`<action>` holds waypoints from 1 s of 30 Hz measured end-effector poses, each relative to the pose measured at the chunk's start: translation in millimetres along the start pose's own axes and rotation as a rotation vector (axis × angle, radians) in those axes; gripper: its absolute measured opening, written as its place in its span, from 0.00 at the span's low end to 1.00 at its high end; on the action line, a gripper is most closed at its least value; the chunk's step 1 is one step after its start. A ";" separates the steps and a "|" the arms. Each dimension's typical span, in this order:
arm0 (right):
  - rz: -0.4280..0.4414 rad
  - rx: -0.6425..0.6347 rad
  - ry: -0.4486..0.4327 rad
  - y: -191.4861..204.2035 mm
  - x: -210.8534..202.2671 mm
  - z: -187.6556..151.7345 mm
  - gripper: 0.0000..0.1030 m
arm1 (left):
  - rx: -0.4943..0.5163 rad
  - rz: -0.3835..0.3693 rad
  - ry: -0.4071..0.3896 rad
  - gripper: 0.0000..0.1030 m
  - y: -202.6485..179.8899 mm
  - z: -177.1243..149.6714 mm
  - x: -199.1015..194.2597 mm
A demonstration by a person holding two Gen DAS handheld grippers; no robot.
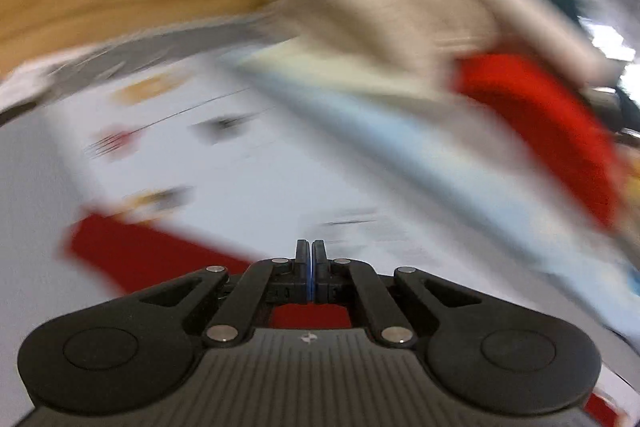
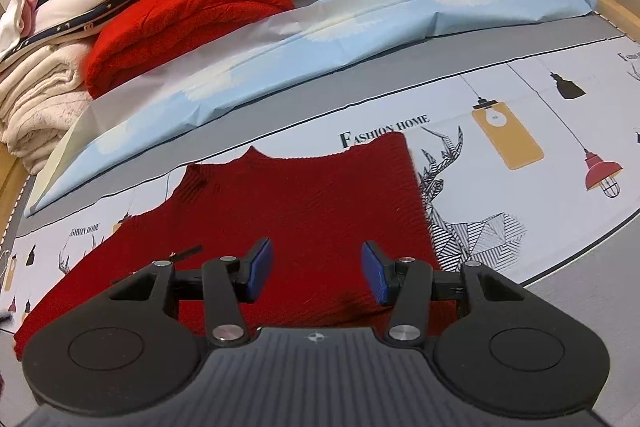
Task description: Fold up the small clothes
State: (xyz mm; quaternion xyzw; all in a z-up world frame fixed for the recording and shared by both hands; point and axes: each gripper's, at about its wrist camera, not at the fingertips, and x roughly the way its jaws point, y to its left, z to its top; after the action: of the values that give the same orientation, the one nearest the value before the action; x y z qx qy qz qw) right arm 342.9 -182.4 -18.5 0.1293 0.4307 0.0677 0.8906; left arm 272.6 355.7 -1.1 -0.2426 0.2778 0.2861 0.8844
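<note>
The dark red knitted vest (image 2: 288,211) lies flat on the printed tablecloth (image 2: 520,131), just in front of the pale blue sheet (image 2: 320,39). The right gripper (image 2: 318,273) hangs above the vest's near part, jaws apart and empty. The left gripper (image 1: 311,259) is pressed closed on nothing. Folding looks barely begun; next, one gripper must pinch a vest edge. The left view is motion-blurred, and the vest's near hem is hidden.
</note>
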 end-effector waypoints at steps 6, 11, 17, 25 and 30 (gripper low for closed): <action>-0.005 0.022 0.002 -5.2 2.5 0.2 0.48 | 0.036 -0.230 0.096 0.04 -74.6 -32.6 -2.8; 0.022 0.008 0.029 -3.2 5.4 0.7 0.49 | -0.114 0.048 0.191 0.09 16.6 -30.2 50.1; 0.045 -0.012 0.038 0.0 1.0 1.0 0.49 | -0.416 0.247 0.270 0.46 139.5 -29.8 76.6; 0.031 -0.015 0.048 -0.7 4.3 -1.9 0.49 | -0.446 0.282 0.270 0.13 174.7 -33.7 80.4; 0.038 -0.026 0.058 3.2 7.0 -4.0 0.49 | -0.164 0.257 0.079 0.10 81.8 -9.3 41.3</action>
State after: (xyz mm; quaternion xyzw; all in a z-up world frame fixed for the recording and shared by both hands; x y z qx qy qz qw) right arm 344.1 -177.0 -25.2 0.1239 0.4527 0.0937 0.8780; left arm 245.1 424.3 -56.0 -0.2874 0.3167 0.4088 0.8062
